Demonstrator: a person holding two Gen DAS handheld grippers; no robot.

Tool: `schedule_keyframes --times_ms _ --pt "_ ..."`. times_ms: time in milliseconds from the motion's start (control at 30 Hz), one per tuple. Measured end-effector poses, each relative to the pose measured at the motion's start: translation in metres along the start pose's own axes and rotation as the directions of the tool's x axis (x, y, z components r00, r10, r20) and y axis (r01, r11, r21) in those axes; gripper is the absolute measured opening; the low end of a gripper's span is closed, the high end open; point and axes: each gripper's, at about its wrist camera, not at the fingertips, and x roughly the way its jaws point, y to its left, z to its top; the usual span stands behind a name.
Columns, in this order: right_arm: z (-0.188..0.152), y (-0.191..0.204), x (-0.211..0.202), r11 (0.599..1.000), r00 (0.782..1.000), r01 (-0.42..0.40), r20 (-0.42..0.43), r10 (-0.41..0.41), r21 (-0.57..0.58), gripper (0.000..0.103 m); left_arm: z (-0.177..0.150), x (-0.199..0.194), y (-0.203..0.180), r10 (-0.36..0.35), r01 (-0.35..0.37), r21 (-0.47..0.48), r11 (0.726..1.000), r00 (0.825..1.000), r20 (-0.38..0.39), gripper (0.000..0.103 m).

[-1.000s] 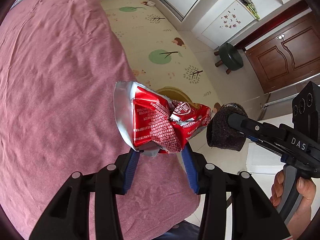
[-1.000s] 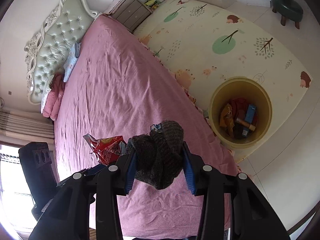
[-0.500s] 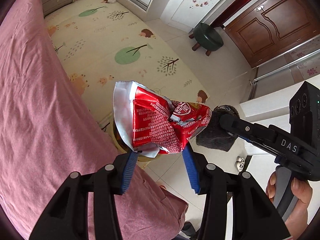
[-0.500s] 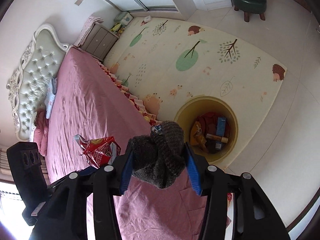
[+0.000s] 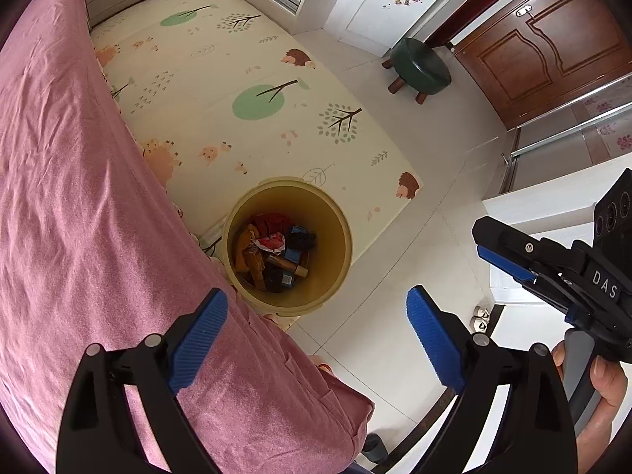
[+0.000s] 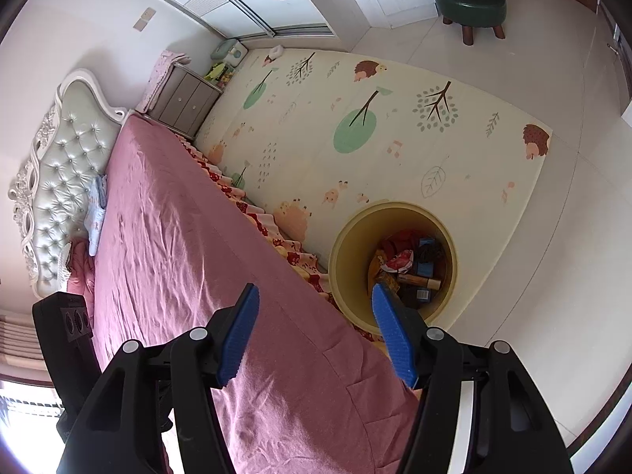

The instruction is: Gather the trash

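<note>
A yellow round bin stands on the floor by the bed's edge and holds several pieces of trash. Among them are the red snack wrapper and a dark knitted item. The bin also shows in the right wrist view, with the wrapper inside. My left gripper is open and empty above the bed's corner, just in front of the bin. My right gripper is open and empty, its right finger over the bin's near rim. The right gripper also shows in the left wrist view.
The pink bed fills the left side. A patterned play mat covers the floor beyond the bin. A green stool stands near the brown door. A nightstand and a padded headboard are at the bed's far end.
Both grippers opened. The red wrapper left the left gripper and the dark knitted item left the right gripper; both now lie in the bin.
</note>
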Motion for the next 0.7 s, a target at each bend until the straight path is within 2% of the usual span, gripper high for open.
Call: schedule_keyframes --times_ms 233,400,533,700 --pt "-0.015 0.024 -0.009 0.999 1.0 -0.019 -0.012 0.019 -0.043 0.059 -0.009 -0.03 0.002 -0.003 0.004 -0.01 1.0 0.998 0.058 0.092" --pt "-0.028 0.049 -0.013 0.994 0.999 -0.02 -0.035 0.017 -0.106 0.059 -0.029 -0.059 0.015 -0.002 0.004 -0.023 1.0 0.996 0.09 0.093" --pt "-0.044 0.069 -0.01 0.989 0.997 -0.035 -0.078 0.024 -0.142 0.059 -0.055 -0.08 0.041 0.028 -0.021 -0.07 0.997 0.994 0.102 0.093" --pt "-0.079 0.108 -0.003 0.975 0.989 -0.072 -0.145 0.042 -0.211 0.059 -0.098 -0.111 0.078 0.075 -0.057 -0.131 0.99 0.988 0.131 0.093"
